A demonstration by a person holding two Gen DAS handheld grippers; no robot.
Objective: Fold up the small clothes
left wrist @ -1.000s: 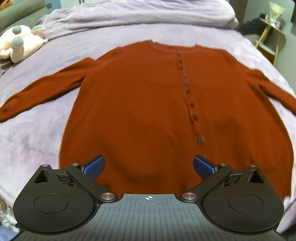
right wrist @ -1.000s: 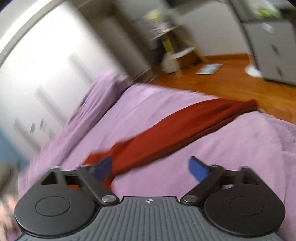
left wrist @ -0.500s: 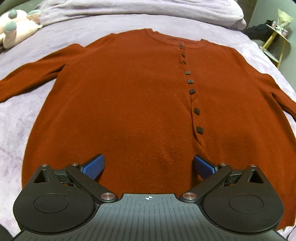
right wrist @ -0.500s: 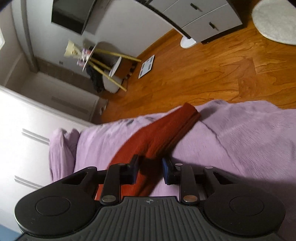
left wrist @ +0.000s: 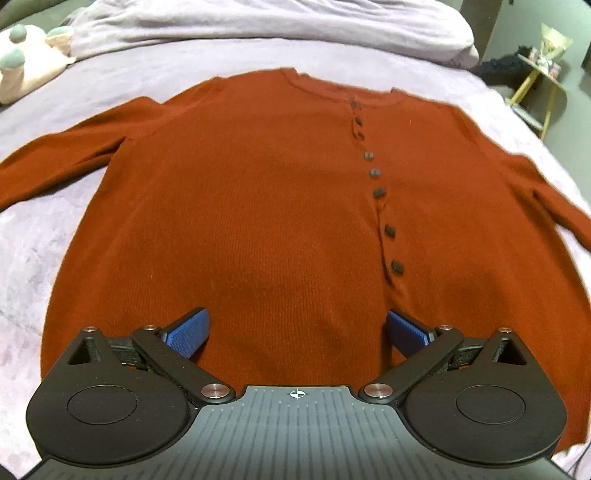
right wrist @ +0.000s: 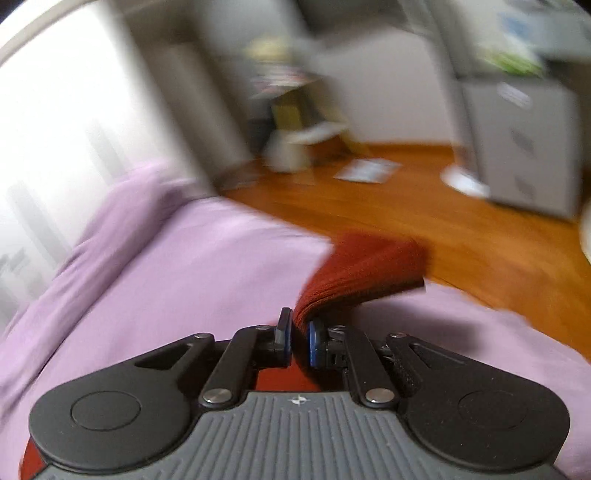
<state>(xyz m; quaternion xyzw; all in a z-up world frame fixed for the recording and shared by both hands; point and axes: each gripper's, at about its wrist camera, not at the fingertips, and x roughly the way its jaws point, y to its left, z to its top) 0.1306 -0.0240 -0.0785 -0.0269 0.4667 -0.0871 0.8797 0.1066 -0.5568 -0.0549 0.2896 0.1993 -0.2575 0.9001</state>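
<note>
A rust-red buttoned cardigan (left wrist: 258,206) lies flat, front up, on the lilac bed cover (left wrist: 29,236), sleeves spread to both sides. My left gripper (left wrist: 297,332) is open and empty, hovering over the cardigan's lower hem. My right gripper (right wrist: 300,338) is shut on the cardigan's right sleeve (right wrist: 365,269) near its cuff, which sticks up past the fingers above the bed cover (right wrist: 166,280). The right wrist view is blurred.
A pink plush toy (left wrist: 26,70) lies at the bed's far left. A bunched lilac duvet (left wrist: 258,22) runs along the head of the bed. A yellow-legged side table (left wrist: 543,77) stands at the right. Wooden floor (right wrist: 443,214) and a grey drawer unit (right wrist: 524,140) lie beyond the bed edge.
My right gripper has closed fully on the sleeve and lifted it, swinging its view. My left gripper pulled back slightly, still open.
</note>
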